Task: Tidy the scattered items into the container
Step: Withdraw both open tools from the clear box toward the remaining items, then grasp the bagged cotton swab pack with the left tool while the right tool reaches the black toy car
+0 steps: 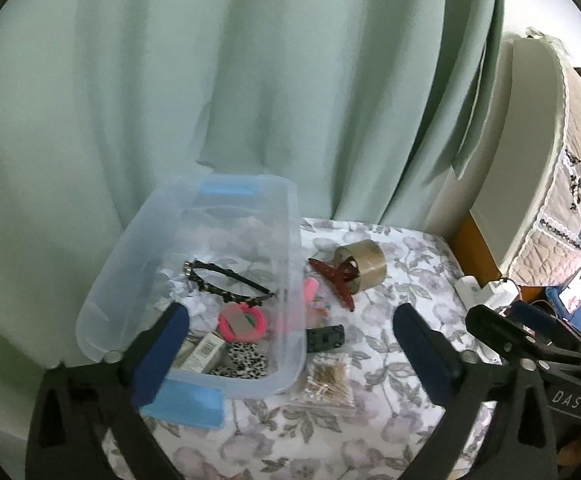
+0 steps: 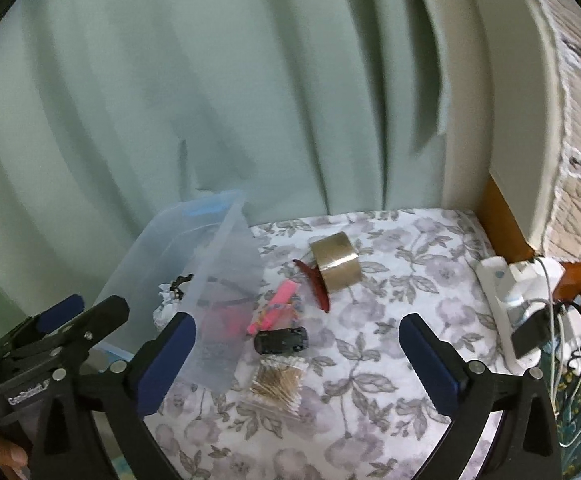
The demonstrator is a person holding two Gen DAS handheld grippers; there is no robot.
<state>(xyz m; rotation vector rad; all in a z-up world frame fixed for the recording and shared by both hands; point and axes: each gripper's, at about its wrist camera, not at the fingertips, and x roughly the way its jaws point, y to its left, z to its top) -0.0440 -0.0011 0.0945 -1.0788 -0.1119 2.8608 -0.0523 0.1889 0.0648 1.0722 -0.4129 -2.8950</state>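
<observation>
Left hand-held gripper point(image 1: 290, 344): spread wide, empty, hovering above the bin's near right corner and the loose things beside it.
Right hand-held gripper point(image 2: 296, 356): spread wide too, empty, hovering over the pin bag and the black clip.
Bin point(image 1: 294, 248): clear plastic, blue latches, at the left of the flowered bench point(image 1: 402, 304); headband point(image 1: 226, 280), pink ring point(image 1: 242, 322), spotted clip point(image 1: 246, 360) and small box point(image 1: 206, 350) already inside.
Left outside: tape point(image 2: 335, 262), red claw clip point(image 2: 317, 284), pink stick point(image 2: 275, 310), black clip point(image 2: 281, 340), pin bag point(image 2: 276, 384), all right of the bin on the bench.
Risk, pin bag: thin and flat on the cloth; likely to slide or pinch up the cloth with it; pins spilling if the bag is not sealed, which cannot be told.
Risk, tape: lying on its curved side; likely to roll away toward the power strip point(image 2: 506, 292) if nudged off-centre.
Risk, claw clip: touching the tape, partly tucked under it in the left wrist view; probably dragged along with the tape, or snagged.
Risk, bin wall: light and just beside the pink stick and black clip; a low approach apt to shove the bin or tip it.
Risk, grippers: close side by side; collision possible if both go for the same cluster.
</observation>
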